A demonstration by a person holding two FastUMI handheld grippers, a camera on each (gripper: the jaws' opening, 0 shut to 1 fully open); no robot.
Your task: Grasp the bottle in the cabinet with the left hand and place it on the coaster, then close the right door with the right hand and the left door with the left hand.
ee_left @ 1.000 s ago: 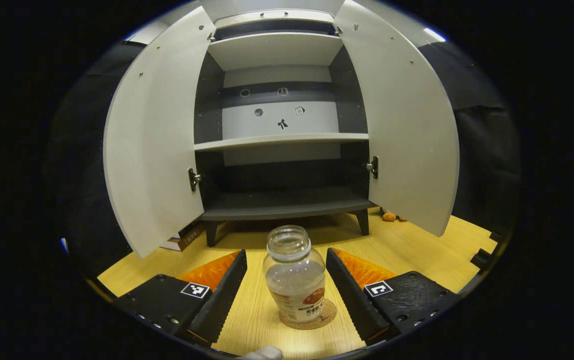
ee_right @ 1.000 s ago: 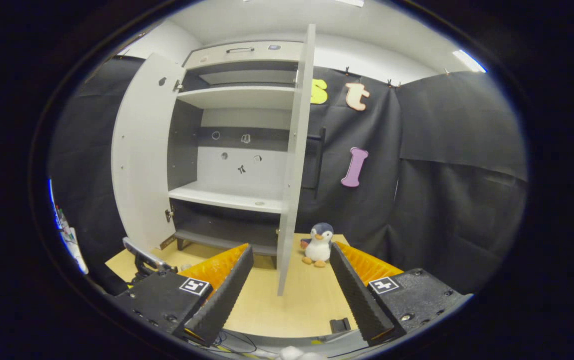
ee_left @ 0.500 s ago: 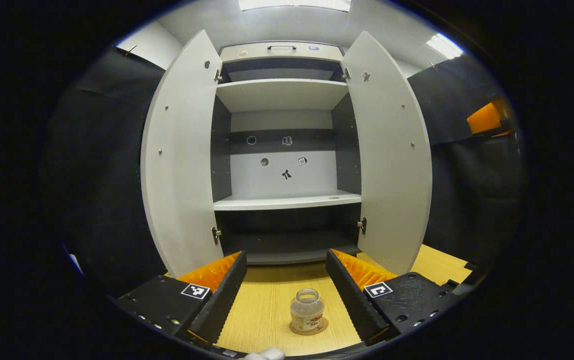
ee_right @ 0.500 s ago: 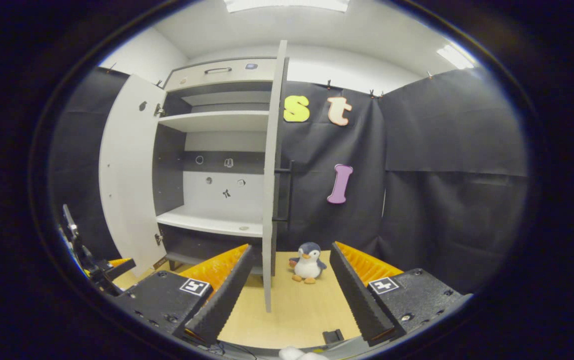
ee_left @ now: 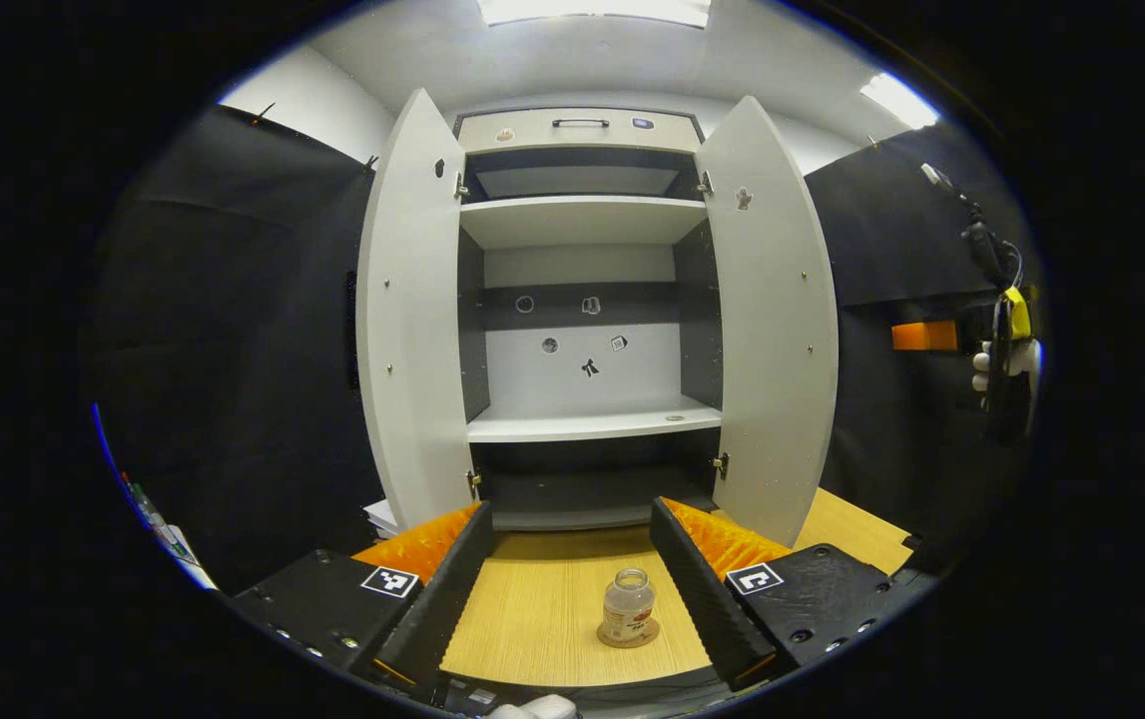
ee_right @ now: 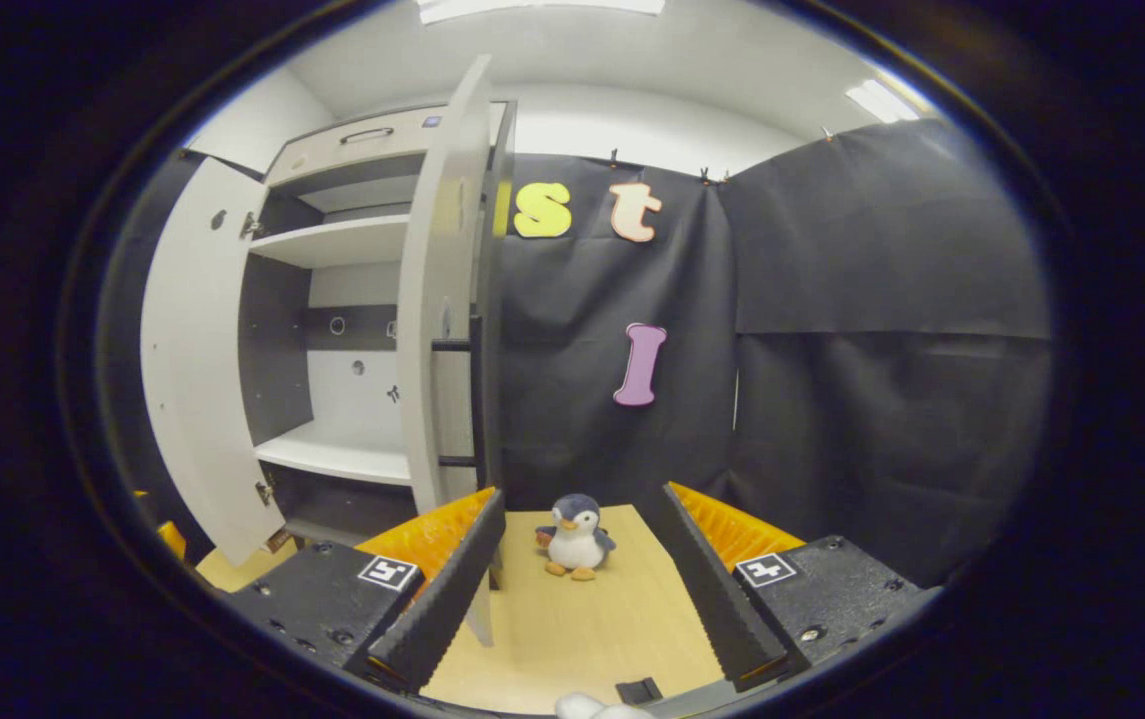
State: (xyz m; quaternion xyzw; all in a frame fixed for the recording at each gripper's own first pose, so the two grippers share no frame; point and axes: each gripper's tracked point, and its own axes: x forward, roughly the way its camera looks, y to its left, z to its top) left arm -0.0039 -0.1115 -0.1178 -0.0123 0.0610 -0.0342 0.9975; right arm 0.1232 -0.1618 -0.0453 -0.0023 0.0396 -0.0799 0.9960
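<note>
A clear lidless bottle (ee_left: pixel 628 607) stands upright on a round cork coaster (ee_left: pixel 630 633) on the wooden table. My left gripper (ee_left: pixel 567 574) is open, well back from the bottle, its fingers either side of it in the left gripper view. Beyond stands the grey cabinet (ee_left: pixel 582 330) with its left door (ee_left: pixel 412 320) and right door (ee_left: pixel 772 320) both swung open. In the right gripper view my right gripper (ee_right: pixel 577 564) is open and holds nothing; the right door (ee_right: pixel 442 340) shows nearly edge-on just left of it, its black handle (ee_right: pixel 472 399) facing me. The right gripper (ee_left: pixel 1006 340), in a gloved hand, shows at the far right.
A small plush penguin (ee_right: pixel 572 536) sits on the table (ee_right: pixel 622 619) beside the cabinet, between my right gripper's fingers in the right gripper view. Black cloth walls close the booth on the right and left. The cabinet shelves (ee_left: pixel 592 424) hold nothing.
My left gripper has pulled back and up from the bottle, which stays on the coaster. My right gripper has swung to the right, so the right door now shows from its outer side.
</note>
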